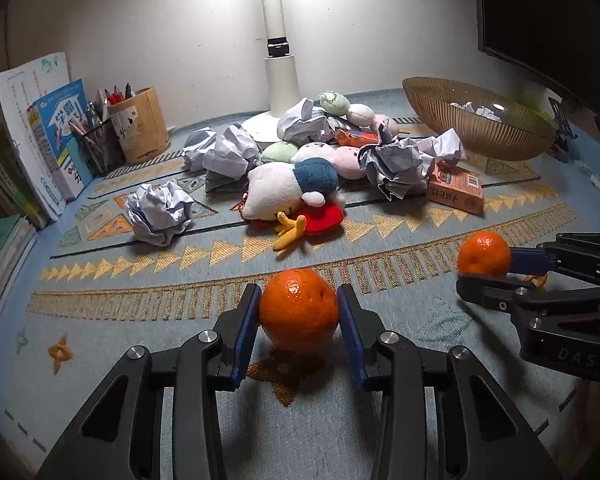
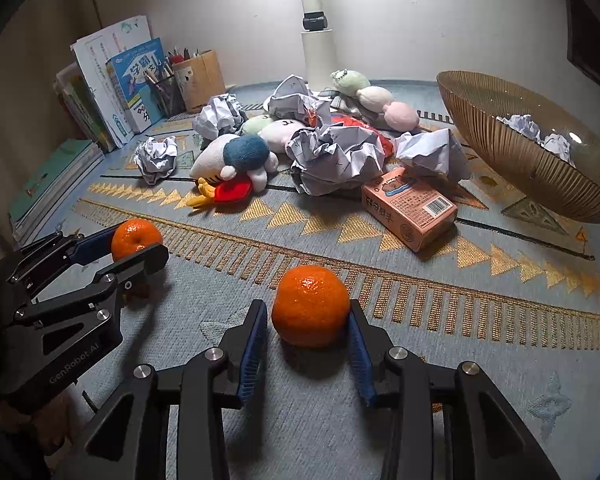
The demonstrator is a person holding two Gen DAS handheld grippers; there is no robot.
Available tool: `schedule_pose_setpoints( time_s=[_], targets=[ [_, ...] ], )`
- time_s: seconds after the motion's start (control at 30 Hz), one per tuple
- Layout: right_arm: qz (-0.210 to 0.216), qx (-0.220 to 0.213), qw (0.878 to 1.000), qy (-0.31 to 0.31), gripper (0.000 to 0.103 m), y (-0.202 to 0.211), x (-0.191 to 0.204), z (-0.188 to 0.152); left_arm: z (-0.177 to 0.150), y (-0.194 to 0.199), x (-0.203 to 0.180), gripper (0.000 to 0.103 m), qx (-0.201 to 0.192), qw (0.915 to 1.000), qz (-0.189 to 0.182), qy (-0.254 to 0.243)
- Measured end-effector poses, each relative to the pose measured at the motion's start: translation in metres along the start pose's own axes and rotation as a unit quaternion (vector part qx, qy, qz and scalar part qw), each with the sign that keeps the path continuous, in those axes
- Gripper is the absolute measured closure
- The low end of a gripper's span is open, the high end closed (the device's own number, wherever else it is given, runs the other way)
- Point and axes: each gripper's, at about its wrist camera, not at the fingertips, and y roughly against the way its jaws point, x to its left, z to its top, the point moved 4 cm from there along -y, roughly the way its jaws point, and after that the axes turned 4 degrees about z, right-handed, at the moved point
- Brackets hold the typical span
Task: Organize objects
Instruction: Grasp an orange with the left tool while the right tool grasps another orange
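Observation:
An orange [image 1: 299,316] sits between the blue pads of my left gripper [image 1: 299,300], and both pads press its sides just over the patterned mat [image 1: 140,304]. A second orange [image 2: 310,304] rests on the mat inside my right gripper [image 2: 308,312]. Its right pad touches the fruit, while a small gap shows at the left pad. The right wrist view shows the left gripper [image 2: 138,246] with its orange [image 2: 134,238] at the left. In the left wrist view, the right gripper [image 1: 486,270] and its orange [image 1: 484,252] are at the right.
A ribbed amber bowl [image 2: 512,160] holding crumpled paper stands at the back right. Plush toys [image 1: 288,188], paper balls [image 1: 160,212] and a pink box [image 2: 412,208] are heaped mid-mat by the lamp base [image 1: 280,80]. Pen holders [image 1: 140,128] and books [image 1: 32,128] line the left.

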Motion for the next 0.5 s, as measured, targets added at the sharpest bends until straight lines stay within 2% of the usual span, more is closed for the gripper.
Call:
schedule_pose_setpoints(
  time_s=[0.27, 0.5],
  targets=[
    [-0.03, -0.014, 0.998, 0.049, 0.065, 0.003, 0.015, 0.001, 0.0, 0.0, 0.0, 0.067, 0.001, 1.0, -0.002, 0.0],
    [-0.033, -0.001, 0.998, 0.047, 0.065, -0.002, 0.014, 0.001, 0.0, 0.0, 0.001, 0.067, 0.001, 1.0, -0.001, 0.0]
  ],
)
